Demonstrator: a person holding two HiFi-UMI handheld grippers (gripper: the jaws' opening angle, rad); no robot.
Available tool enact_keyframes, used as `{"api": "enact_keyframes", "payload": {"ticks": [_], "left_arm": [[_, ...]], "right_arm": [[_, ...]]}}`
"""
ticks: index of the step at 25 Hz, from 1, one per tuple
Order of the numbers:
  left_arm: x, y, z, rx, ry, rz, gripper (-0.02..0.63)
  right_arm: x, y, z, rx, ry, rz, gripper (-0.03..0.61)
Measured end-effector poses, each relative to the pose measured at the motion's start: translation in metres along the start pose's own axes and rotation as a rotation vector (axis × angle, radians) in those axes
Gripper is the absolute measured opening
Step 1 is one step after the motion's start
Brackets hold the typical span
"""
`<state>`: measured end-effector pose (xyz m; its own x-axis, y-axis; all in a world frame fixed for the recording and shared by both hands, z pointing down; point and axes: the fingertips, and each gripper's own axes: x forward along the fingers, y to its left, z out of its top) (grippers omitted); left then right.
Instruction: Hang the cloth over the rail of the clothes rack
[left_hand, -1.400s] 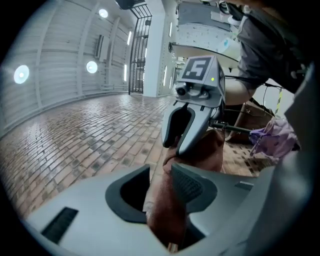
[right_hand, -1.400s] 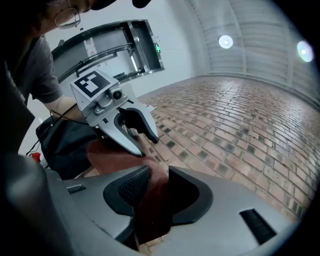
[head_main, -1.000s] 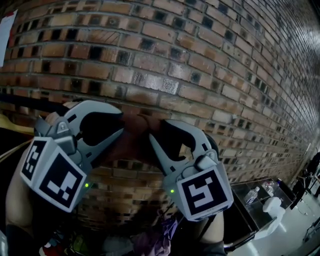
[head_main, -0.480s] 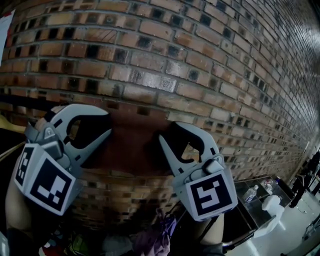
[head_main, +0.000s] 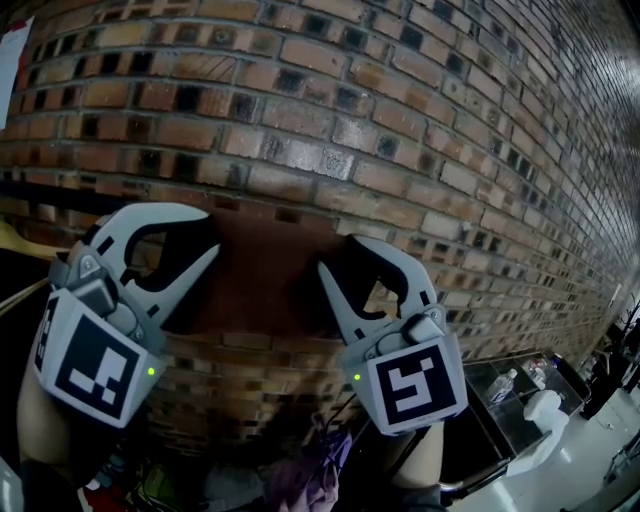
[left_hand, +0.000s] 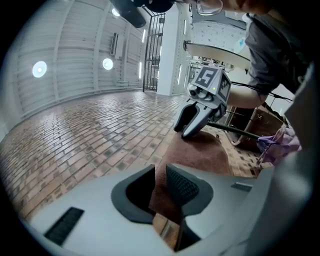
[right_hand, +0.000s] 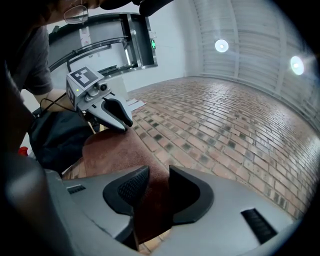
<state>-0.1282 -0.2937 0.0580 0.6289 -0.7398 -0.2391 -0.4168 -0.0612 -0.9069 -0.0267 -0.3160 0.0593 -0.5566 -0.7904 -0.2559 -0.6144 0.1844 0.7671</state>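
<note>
A brown cloth (head_main: 265, 270) hangs flat against the brick wall between my two grippers. My left gripper (head_main: 195, 270) is at the cloth's left edge, and the edge runs between its jaws (left_hand: 159, 185), which are closing slightly. At the right edge is my right gripper (head_main: 330, 290), the cloth passing loosely between its opening jaws (right_hand: 159, 192). The pads do not visibly press on the cloth on either side. A dark rail (left_hand: 240, 131) shows beyond the cloth (left_hand: 200, 150) in the left gripper view. In the head view the rail (head_main: 40, 192) runs out to the left.
The brick wall (head_main: 400, 100) fills the view right behind the cloth. Purple clothes (head_main: 315, 470) lie in a heap below the grippers. A wooden hanger (head_main: 20, 242) pokes in at the left. At the lower right stands a dark table (head_main: 500, 400) with a bottle on it.
The grippers have moved apart sideways. The cloth, bunched between them before, now lies spread and flat. The left gripper has also dropped a little.
</note>
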Motion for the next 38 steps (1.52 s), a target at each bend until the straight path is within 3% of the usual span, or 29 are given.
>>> {"api": "enact_keyframes", "payload": {"ticks": [3, 7, 10, 12, 14, 20, 25, 28, 32, 38], "left_arm": [[-0.002, 0.0, -0.001, -0.006, 0.003, 0.015, 0.11], [-0.017, 0.007, 0.005, -0.034, -0.049, 0.102, 0.11], [-0.031, 0.006, 0.006, -0.101, -0.095, 0.172, 0.107], [-0.04, 0.0, 0.004, -0.149, -0.127, 0.214, 0.055], [-0.05, -0.008, 0.002, -0.218, -0.159, 0.25, 0.051], [-0.08, -0.044, -0.006, -0.388, -0.196, 0.33, 0.035], [-0.097, -0.084, -0.015, -0.51, -0.227, 0.311, 0.035], [-0.101, -0.11, -0.034, -0.623, -0.215, 0.316, 0.034], [-0.107, -0.142, -0.055, -0.712, -0.177, 0.342, 0.034], [-0.101, -0.197, -0.08, -0.845, -0.109, 0.302, 0.034]], "right_arm": [[-0.001, 0.001, 0.001, 0.004, -0.02, -0.014, 0.158], [-0.014, -0.004, 0.014, 0.01, -0.102, -0.099, 0.16], [-0.022, 0.007, 0.019, 0.01, -0.142, -0.113, 0.16], [-0.026, 0.02, 0.021, 0.015, -0.166, -0.114, 0.158], [-0.033, 0.03, 0.022, 0.039, -0.2, -0.143, 0.142], [-0.06, 0.066, 0.007, 0.173, -0.266, -0.23, 0.041], [-0.074, 0.103, -0.015, 0.175, -0.238, -0.278, 0.025], [-0.084, 0.124, -0.03, 0.235, -0.254, -0.286, 0.025], [-0.094, 0.144, -0.058, 0.338, -0.26, -0.303, 0.023], [-0.099, 0.174, -0.095, 0.419, -0.209, -0.306, 0.021]]}}
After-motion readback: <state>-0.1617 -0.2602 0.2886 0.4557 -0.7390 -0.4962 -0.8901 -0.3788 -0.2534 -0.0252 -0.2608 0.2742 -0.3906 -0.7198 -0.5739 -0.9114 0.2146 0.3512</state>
